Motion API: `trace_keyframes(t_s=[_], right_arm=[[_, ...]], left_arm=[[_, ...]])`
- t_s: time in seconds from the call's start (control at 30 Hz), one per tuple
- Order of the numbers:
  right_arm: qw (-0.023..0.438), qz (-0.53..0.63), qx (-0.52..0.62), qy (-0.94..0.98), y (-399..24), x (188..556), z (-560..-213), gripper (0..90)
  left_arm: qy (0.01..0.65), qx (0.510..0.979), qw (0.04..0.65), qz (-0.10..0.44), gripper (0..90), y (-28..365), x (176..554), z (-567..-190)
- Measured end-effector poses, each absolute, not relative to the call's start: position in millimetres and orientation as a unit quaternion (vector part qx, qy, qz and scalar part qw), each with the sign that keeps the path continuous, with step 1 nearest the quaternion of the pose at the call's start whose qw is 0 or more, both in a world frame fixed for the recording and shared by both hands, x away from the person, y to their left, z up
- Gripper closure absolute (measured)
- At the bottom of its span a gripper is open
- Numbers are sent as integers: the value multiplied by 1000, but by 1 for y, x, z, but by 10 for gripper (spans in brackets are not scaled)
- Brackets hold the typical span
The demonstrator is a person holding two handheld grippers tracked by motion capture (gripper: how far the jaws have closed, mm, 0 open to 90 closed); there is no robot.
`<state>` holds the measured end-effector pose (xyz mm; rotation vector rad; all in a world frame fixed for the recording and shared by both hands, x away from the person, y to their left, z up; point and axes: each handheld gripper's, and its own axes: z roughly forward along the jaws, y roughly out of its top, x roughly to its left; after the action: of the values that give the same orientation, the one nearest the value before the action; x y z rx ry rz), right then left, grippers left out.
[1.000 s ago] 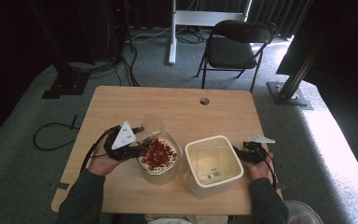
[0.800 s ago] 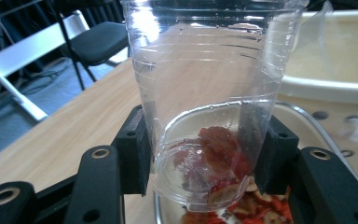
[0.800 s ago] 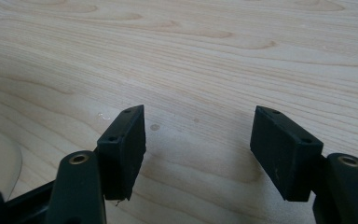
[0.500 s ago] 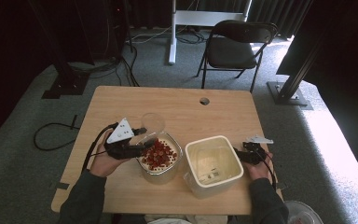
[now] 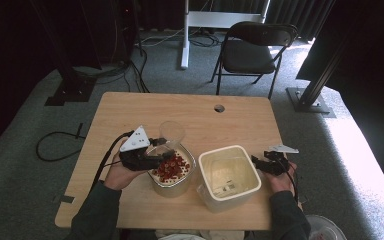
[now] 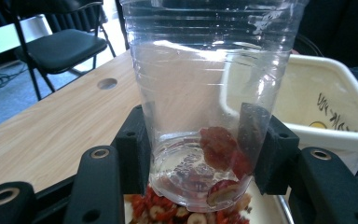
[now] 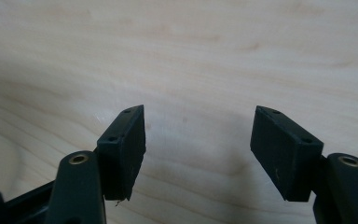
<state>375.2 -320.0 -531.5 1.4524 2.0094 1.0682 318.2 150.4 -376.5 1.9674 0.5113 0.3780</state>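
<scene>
A clear plastic cup (image 6: 205,93) stands upright between the jaws of my left gripper (image 6: 200,149), which is shut on its lower part. A few red dried fruit pieces (image 6: 221,154) lie in the cup's bottom. In the high view the cup (image 5: 169,135) hangs just above the far left rim of a container of red dried fruit (image 5: 172,169), with my left gripper (image 5: 152,152) beside it. An empty cream tub (image 5: 229,176) stands to the right of that container. My right gripper (image 7: 198,140) is open over bare wood, and rests near the tub's right side (image 5: 260,162).
The wooden table (image 5: 195,112) has a round cable hole (image 5: 219,108) at the back. A black folding chair (image 5: 252,52) stands beyond the table. Cables lie on the grey carpet at left. A white bowl (image 5: 325,229) sits low at the bottom right.
My left gripper has lifted the cup from a tilted pose in the fruit container to upright above its rim. The right gripper has stayed put.
</scene>
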Motion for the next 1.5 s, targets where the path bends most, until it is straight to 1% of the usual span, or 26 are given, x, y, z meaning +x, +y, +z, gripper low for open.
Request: trace_keyframes(t_s=[0.13, 0.27, 0.47, 0.53, 0.67, 0.8, 0.97, 1.07, 1.17, 1.2, 1.27, 1.33, 1.5], right_arm=[[232, 418, 517, 710, -327, 365, -504, 339], [246, 445, 499, 702, -324, 353, -471, 348], [259, 492, 454, 696, -307, 337, -420, 422], [261, 498, 444, 698, -301, 333, -408, 450], [240, 524, 413, 705, -286, 326, -384, 534], [213, 534, 381, 724, -268, 322, -368, 610], [191, 552, 352, 732, -249, 317, -352, 656], [173, 569, 331, 733, -238, 313, -342, 658], [169, 573, 323, 734, -234, 312, -338, 657], [159, 583, 302, 737, -224, 308, -330, 656], [148, 588, 292, 740, -218, 308, -326, 656], [147, 586, 289, 743, -214, 309, -325, 655], [125, 579, 282, 755, -200, 315, -328, 656]], left_arm=[[211, 816, 517, 150, 482, 144, 320, -378], [204, 817, 520, 147, 483, 137, 320, -378], [187, 818, 524, 145, 483, 125, 319, -380], [183, 819, 526, 142, 483, 120, 319, -382], [172, 817, 529, 152, 482, 110, 317, -385], [168, 821, 524, 153, 482, 99, 315, -390], [156, 830, 511, 158, 482, 85, 310, -395], [151, 834, 504, 166, 482, 79, 309, -396], [150, 836, 501, 169, 481, 76, 308, -396], [150, 835, 501, 169, 481, 76, 308, -396], [151, 835, 500, 172, 480, 76, 307, -396], [151, 835, 500, 173, 480, 76, 307, -396], [148, 832, 502, 182, 479, 75, 306, -395]])
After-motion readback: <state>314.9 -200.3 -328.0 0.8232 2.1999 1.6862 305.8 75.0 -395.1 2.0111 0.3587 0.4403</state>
